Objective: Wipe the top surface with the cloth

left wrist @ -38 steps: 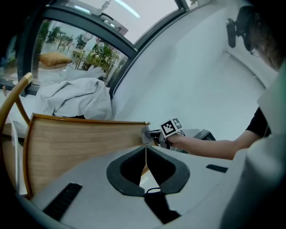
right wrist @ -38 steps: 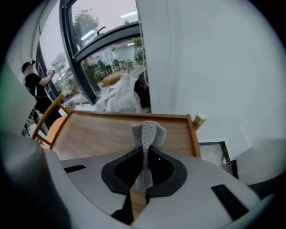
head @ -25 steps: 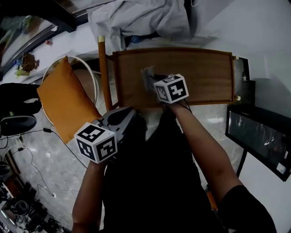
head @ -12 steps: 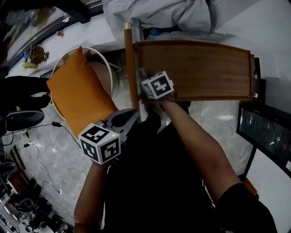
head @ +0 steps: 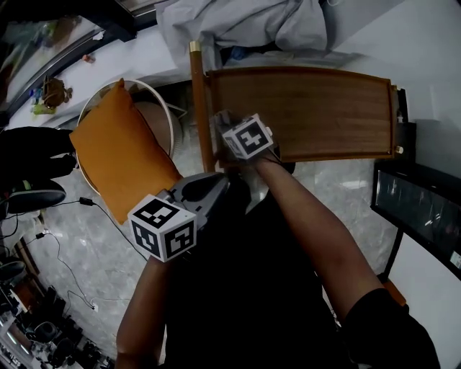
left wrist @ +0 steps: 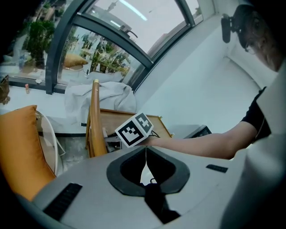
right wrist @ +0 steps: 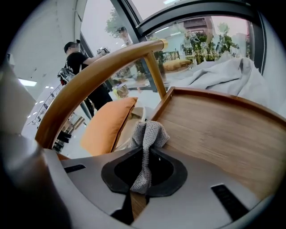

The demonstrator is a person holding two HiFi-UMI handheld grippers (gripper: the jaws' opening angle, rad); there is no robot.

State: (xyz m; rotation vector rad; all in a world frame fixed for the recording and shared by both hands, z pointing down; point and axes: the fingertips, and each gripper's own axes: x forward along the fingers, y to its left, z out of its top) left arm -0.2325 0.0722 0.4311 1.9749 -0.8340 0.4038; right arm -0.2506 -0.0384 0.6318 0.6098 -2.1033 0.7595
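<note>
At the lower left of the head view, the left gripper (head: 215, 186) hangs off the desk with its jaws pressed together on nothing. Higher, near the frame's centre, the right gripper (right wrist: 143, 154) pinches the grey cloth (right wrist: 149, 134) at the left edge of the wooden desk (head: 324, 108). An orange cushion (head: 119, 155) lies to the left. Pale fabric (head: 245, 21) is heaped along the top edge.

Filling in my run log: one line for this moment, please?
right tongs: shut on cloth | cloth: at left edge of wooden top | left tongs: shut, empty, away from top
</note>
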